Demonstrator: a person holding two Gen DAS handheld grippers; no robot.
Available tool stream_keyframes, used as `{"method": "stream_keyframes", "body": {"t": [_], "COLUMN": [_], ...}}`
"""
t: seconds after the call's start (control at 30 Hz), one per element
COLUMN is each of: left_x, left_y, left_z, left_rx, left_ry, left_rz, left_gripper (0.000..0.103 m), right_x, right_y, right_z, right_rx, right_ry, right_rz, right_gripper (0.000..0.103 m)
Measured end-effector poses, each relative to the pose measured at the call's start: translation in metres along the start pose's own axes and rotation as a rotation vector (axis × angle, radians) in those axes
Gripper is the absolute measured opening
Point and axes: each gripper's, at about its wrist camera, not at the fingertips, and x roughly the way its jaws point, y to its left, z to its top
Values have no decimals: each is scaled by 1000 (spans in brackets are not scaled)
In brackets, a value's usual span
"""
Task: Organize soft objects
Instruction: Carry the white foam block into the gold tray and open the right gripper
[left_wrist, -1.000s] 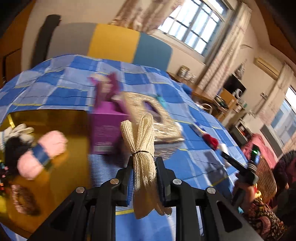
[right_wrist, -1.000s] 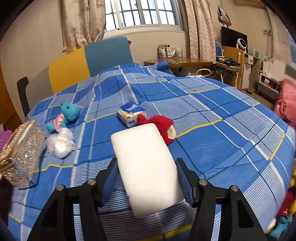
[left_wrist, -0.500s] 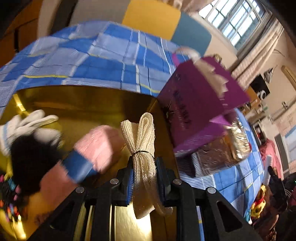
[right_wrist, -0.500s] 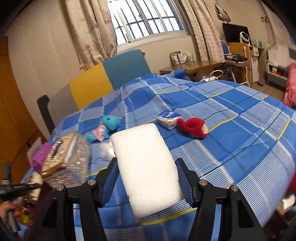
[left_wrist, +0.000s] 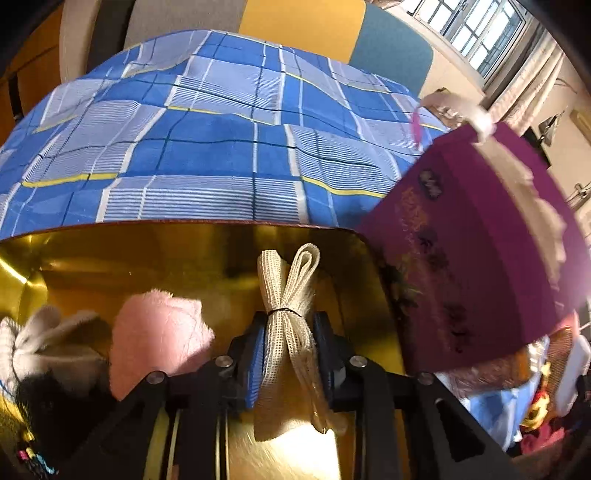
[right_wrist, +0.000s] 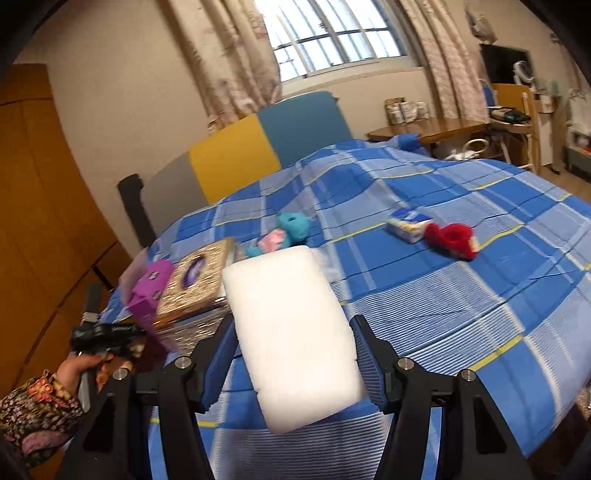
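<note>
Moved: left tool (left_wrist: 289, 350) over gold tray (left_wrist: 207, 258) | jaws just opening, mesh bundle (left_wrist: 286, 314) between | right tool (right_wrist: 291, 354) grips sponge (right_wrist: 291, 332)

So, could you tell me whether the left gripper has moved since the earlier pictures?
Yes: the left gripper, its jaws just opening around the cream mesh bundle, moved from beside the purple box over the gold bin.

Blue plaid bedspread (right_wrist: 461, 295); colour-block headboard (right_wrist: 236, 162); window (right_wrist: 332, 33) with curtains; wooden desk (right_wrist: 428, 130).
</note>
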Motion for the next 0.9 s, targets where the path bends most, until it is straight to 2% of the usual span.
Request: {"method": "stream_keyframes", "body": {"t": [0.2,0.27,0.47,0.67,0.77,0.9], "left_x": [-47,-62,-111,-137,-146,-159], "left_y": [11,15,25,48,56,67], "left_z": [-18,-23,-50,-94,-111,-126], "left_rx": [-61,-78,-60,-138,-152,-185], "left_ry": [-90,-128,-245,-280,-289,-319], "left_rz": [-75,-70,50,95,147,193], "left_gripper": [30,31,31,31,31,31], "right_x": [11,17,38,63,79,103], "right_y": [47,64,125,193,223,254], "right_z": [-13,-18,-33,-56,-70,-86], "right_rx": [-70,-85,-124,-189,-231,-259], "right_ry": [47,72,151,239,288,379], "right_rz": [98,137,263,364,383,359], "right_gripper": [62,62,62,62,62,63]}}
